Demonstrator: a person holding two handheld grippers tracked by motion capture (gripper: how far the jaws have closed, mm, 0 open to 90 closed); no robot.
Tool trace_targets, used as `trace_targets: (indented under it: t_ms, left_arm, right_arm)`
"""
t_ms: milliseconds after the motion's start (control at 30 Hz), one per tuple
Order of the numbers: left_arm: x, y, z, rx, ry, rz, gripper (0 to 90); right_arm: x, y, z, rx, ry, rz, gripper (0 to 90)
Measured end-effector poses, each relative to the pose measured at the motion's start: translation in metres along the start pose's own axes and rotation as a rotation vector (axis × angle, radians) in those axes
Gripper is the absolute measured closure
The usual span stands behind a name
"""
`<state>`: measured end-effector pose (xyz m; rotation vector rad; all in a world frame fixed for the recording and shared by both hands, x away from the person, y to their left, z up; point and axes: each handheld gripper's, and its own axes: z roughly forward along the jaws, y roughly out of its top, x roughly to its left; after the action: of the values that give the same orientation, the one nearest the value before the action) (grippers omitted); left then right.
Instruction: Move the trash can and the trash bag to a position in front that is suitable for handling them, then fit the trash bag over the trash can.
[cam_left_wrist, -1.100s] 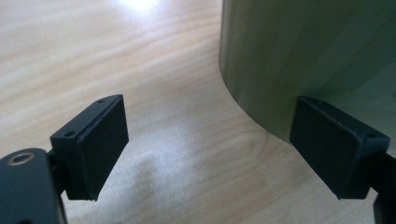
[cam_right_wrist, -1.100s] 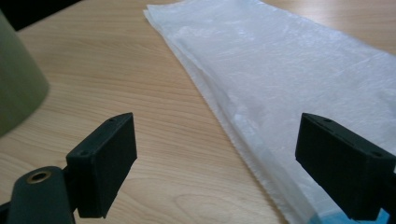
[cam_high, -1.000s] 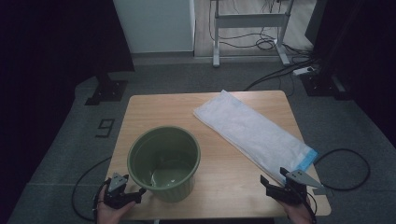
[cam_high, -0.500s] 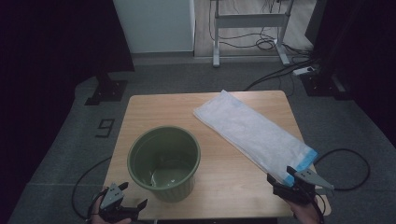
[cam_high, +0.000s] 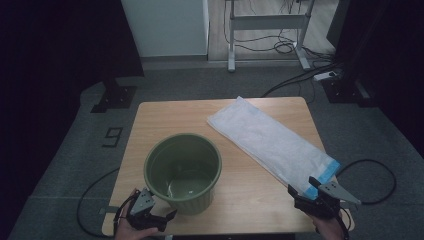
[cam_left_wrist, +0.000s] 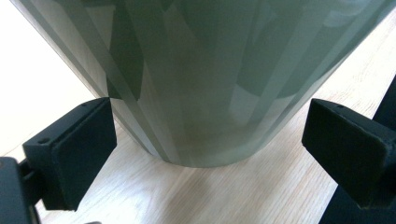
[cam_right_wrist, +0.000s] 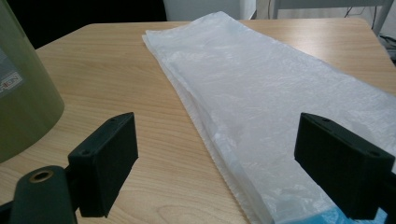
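A green plastic bucket (cam_high: 183, 170) stands upright on the wooden table (cam_high: 165, 120), near its front left. My left gripper (cam_high: 157, 212) sits at the table's front edge just in front of the bucket. Its jaws have just been opening and now stand wide. In the left gripper view the bucket's base (cam_left_wrist: 210, 84) rises close ahead of that gripper (cam_left_wrist: 208, 140), with neither pad pressing on it. A flat white plastic bag with a blue end (cam_high: 272, 142) lies diagonally at the right. My right gripper (cam_high: 301, 186) is open at the bag's blue end, and the bag (cam_right_wrist: 261, 93) stretches away ahead of it (cam_right_wrist: 215, 154).
Black cables (cam_high: 370, 175) trail off the table's front corners onto the grey carpet. A metal desk frame (cam_high: 265, 30) and more cables stand on the floor beyond the table. Bare wood lies between the bucket and the bag.
My left gripper dipped toward the front edge, then shifted right to sit closer under the bucket's front. The right gripper, the bucket and the bag have stayed where they were.
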<state>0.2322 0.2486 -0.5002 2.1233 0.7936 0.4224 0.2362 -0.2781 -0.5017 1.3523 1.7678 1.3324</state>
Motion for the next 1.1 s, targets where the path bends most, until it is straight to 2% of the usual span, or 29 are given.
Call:
trace_targets:
  t_ms: [233,300,500,833,933,1033,1100]
  left_arm:
    - [0.001,0.015,0.017,0.006,-0.022,0.013,3.2]
    - [0.002,0.022,0.025,-0.002,-0.039,0.002,3.5]
    - [0.000,0.035,0.042,0.002,-0.053,0.010,4.7]
    - [-0.006,0.044,0.057,0.002,-0.083,0.014,5.7]
    - [-0.008,0.046,0.062,0.005,-0.079,0.014,6.2]
    - [-0.008,0.046,0.061,0.015,-0.045,0.017,5.9]
    - [-0.002,0.043,0.055,-0.006,-0.033,-0.016,6.4]
  right_arm:
    - [-0.001,0.000,0.001,0.004,-0.003,0.005,13.1]
    - [0.000,-0.001,0.002,0.013,-0.010,0.001,12.9]
    - [0.001,-0.002,0.003,0.027,-0.016,0.002,12.9]
    - [-0.001,-0.004,0.005,0.030,-0.008,0.009,12.9]
    - [-0.002,-0.005,0.005,0.036,-0.014,0.011,13.0]
    - [-0.002,-0.005,0.005,0.035,-0.018,0.012,12.9]
    - [-0.001,-0.004,0.005,0.037,-0.026,0.007,13.0]
